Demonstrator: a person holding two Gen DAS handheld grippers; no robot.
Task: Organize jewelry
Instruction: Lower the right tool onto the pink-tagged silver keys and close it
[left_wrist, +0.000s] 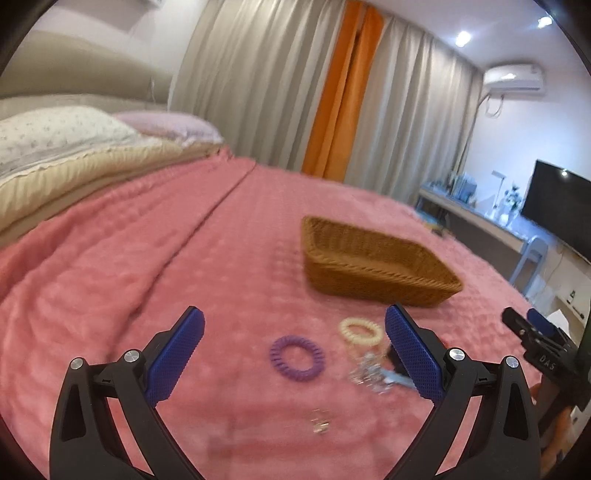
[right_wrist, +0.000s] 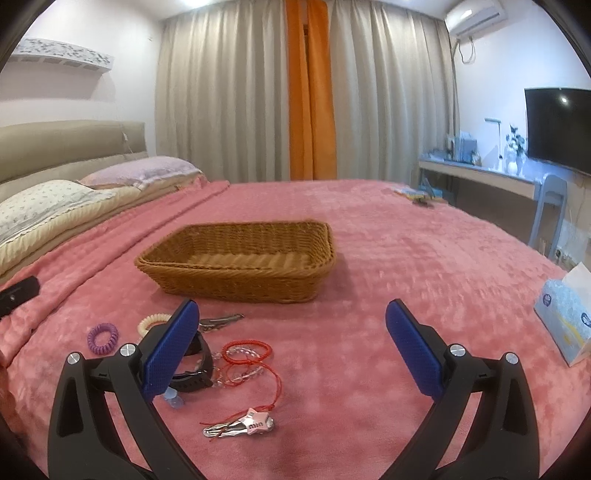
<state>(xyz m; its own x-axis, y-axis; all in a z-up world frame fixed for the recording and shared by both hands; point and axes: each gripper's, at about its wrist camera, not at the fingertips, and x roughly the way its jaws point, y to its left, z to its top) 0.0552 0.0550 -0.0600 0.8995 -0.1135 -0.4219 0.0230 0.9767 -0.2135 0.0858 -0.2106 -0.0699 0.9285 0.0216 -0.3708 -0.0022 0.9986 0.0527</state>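
Right wrist view alone shows a red cord bracelet, black watch and pink star hair clip before the woven wicker basket on the pink bed blanket. Left wrist view shows a purple coil hair tie and a cream one. Both grippers' fingers spread, empty.

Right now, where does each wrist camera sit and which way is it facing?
Left wrist: on the left gripper, low over the pink blanket, facing the purple coil tie, cream coil tie and basket; its open blue fingers show, plus the right gripper at the right edge.
Right wrist: on the right gripper, facing the basket and curtains; open fingers over a black band, red cord and star clip.
Shared: basket, both coil ties, blanket, curtains.
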